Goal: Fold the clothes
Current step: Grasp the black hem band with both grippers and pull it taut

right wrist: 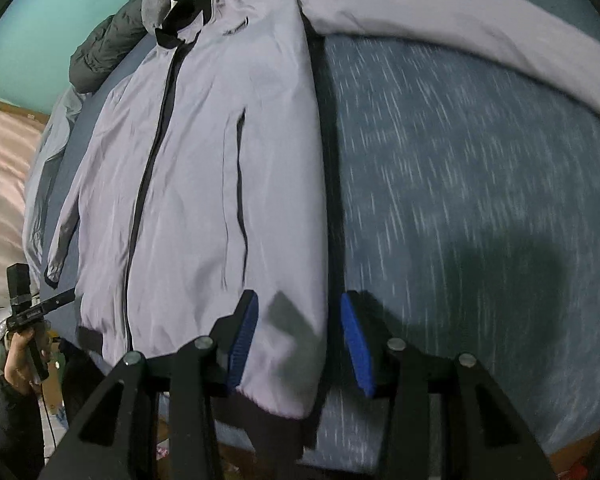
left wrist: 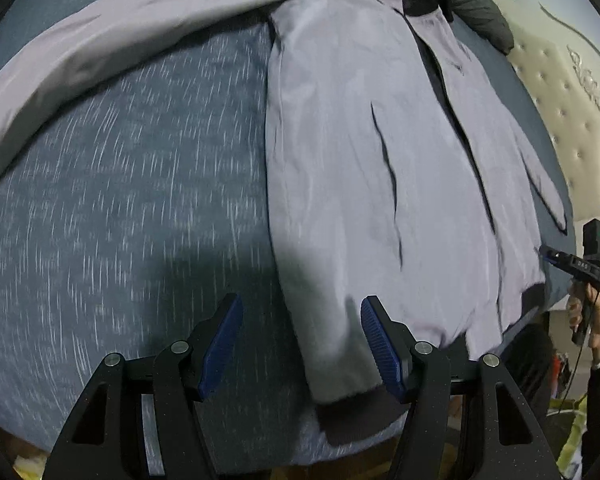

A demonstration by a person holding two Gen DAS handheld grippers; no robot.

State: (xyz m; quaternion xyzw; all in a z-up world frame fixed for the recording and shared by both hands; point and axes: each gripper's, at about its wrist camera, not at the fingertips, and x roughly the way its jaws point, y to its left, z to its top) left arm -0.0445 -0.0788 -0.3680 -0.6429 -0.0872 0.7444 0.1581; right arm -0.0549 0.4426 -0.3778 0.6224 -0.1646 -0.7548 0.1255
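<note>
While both the left gripper and right gripper hover wide open and empty over the jacket's hem corners on the bed, each should pinch one corner squarely before folding.

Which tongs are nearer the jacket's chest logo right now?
Right. The right tongs straddle a hem corner on the same side of the zipper as the logo; the left tongs sit at the opposite corner, across the zipper.
</note>
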